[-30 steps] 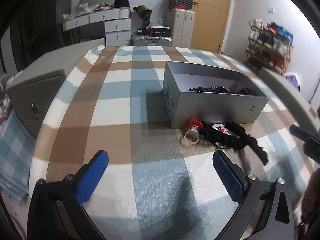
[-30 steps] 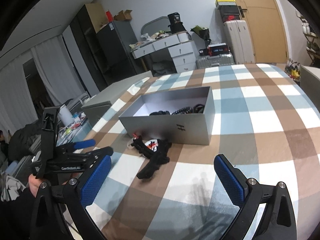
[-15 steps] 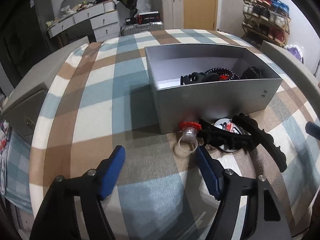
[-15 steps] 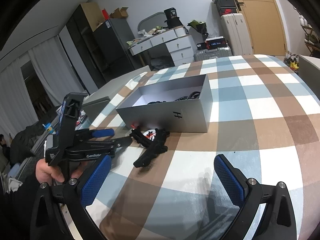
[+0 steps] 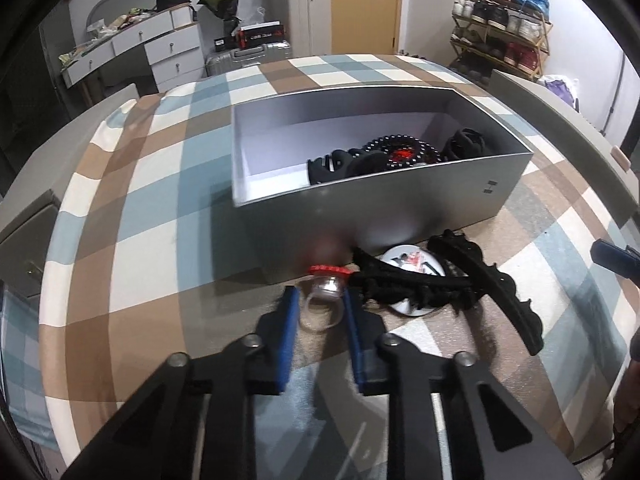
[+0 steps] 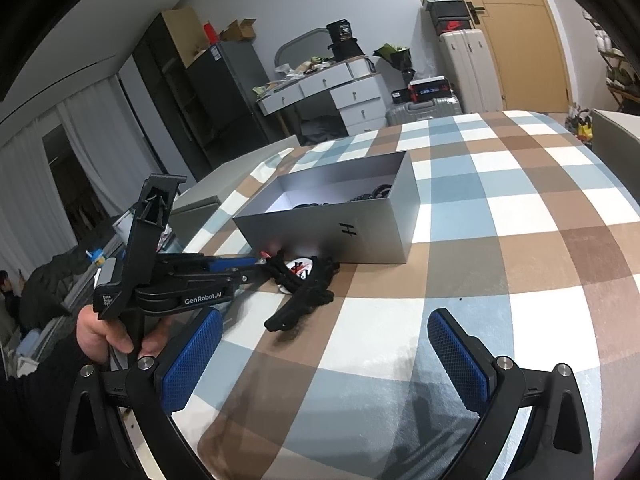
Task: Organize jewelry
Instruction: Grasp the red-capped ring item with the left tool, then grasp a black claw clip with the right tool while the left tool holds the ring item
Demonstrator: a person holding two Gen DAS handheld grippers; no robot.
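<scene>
My left gripper (image 5: 320, 312) has closed on a clear plastic ring with a red top (image 5: 326, 296) that rests on the checked tablecloth just before the grey box (image 5: 400, 208). Next to the ring lie black hair clips (image 5: 480, 280) and a round white badge (image 5: 408, 264). The box holds black clips and a beaded bracelet (image 5: 396, 152). My right gripper (image 6: 324, 356) is open and empty over the cloth, to the right of the pile (image 6: 304, 292); the left gripper (image 6: 240, 270) shows there, reaching to the pile beside the box (image 6: 340, 216).
The round table with the checked cloth (image 5: 152, 200) drops off at its edges. A grey cabinet (image 5: 28, 240) stands to the left, a shoe rack (image 5: 500, 20) at the back right, and drawers and suitcases (image 5: 280, 24) behind.
My left gripper has moved forward and down to the ring and its fingers have closed around it. The right gripper has stayed open, nearly still.
</scene>
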